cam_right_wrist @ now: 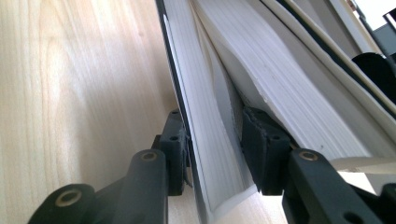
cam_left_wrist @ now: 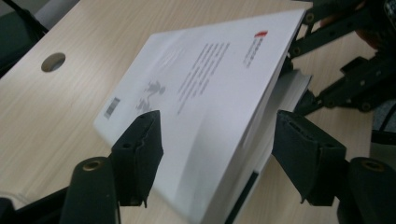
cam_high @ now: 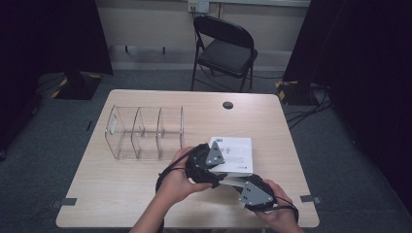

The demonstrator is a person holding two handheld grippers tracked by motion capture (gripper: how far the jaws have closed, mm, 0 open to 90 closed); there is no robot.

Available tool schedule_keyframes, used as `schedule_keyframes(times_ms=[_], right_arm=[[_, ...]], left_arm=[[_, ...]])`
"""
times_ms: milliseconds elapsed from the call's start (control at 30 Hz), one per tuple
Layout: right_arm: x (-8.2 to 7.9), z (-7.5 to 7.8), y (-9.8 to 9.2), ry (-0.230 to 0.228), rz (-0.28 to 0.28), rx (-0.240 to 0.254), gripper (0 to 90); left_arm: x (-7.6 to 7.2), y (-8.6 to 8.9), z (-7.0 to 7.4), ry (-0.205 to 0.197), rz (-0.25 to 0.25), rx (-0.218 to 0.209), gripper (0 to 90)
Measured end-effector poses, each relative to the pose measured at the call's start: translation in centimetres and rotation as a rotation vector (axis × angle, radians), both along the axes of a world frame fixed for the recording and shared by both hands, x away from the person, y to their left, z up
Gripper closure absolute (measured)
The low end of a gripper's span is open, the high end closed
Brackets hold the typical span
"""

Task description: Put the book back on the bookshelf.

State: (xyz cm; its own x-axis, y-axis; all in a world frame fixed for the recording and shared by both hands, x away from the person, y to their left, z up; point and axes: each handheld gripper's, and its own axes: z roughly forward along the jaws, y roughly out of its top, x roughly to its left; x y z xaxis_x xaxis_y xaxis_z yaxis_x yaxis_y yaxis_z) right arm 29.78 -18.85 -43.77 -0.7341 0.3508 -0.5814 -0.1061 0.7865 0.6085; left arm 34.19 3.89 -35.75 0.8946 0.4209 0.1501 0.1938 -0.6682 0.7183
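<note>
A white softcover book point(cam_high: 235, 155) lies right of the table's middle, its near edge lifted off the wood. In the left gripper view its back cover point(cam_left_wrist: 201, 93) with a barcode slopes up between the jaws of my left gripper point(cam_left_wrist: 215, 154), which stand wide apart and do not press on it. My left gripper point(cam_high: 217, 167) sits at the book's near left corner. My right gripper point(cam_high: 238, 183) comes in from the near right. Its pads point(cam_right_wrist: 259, 140) clamp the lower cover and a thin sheaf of pages point(cam_right_wrist: 210, 140), while the remaining pages point(cam_right_wrist: 289, 84) fan open above.
A clear plastic organiser point(cam_high: 145, 132) with several compartments stands left of the book. A round cable hole point(cam_high: 227, 105) is near the wooden table's point(cam_high: 121, 194) far edge. A black folding chair point(cam_high: 226, 48) stands beyond the table. Dark curtains hang at both sides.
</note>
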Motion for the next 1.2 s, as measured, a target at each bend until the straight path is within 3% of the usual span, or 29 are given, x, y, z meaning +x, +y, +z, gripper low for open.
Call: schedule_keyframes(times_ms=[200, 433, 633, 967, 1167, 1200], right_arm=[[0.7, 1.4, -0.2, 0.059, 0.007, 0.008, 62.7], [1.6, 2.6, -0.6, 0.105, 0.019, 0.012, 62.7], [2.0, 3.3, -0.8, 0.144, 0.026, 0.015, 62.6], [1.8, 5.4, -1.3, 0.24, 0.049, 0.027, 62.6], [1.7, 6.4, -1.3, 0.29, 0.062, 0.035, 62.7], [1.6, 6.6, -1.3, 0.3, 0.061, 0.037, 62.7]], left_arm=[[0.1, 3.0, -1.7, 0.04, 0.028, -0.045, 24.8], [-0.3, 4.9, -3.4, 0.094, 0.051, -0.081, 20.7], [-0.4, 6.7, -6.0, 0.15, 0.073, -0.136, 19.7], [-0.4, 8.2, -11.5, 0.24, 0.113, -0.095, 18.6], [-0.3, 8.7, -13.4, 0.242, 0.127, -0.081, 18.5], [-0.4, 8.9, -13.5, 0.24, 0.126, -0.1, 18.1]])
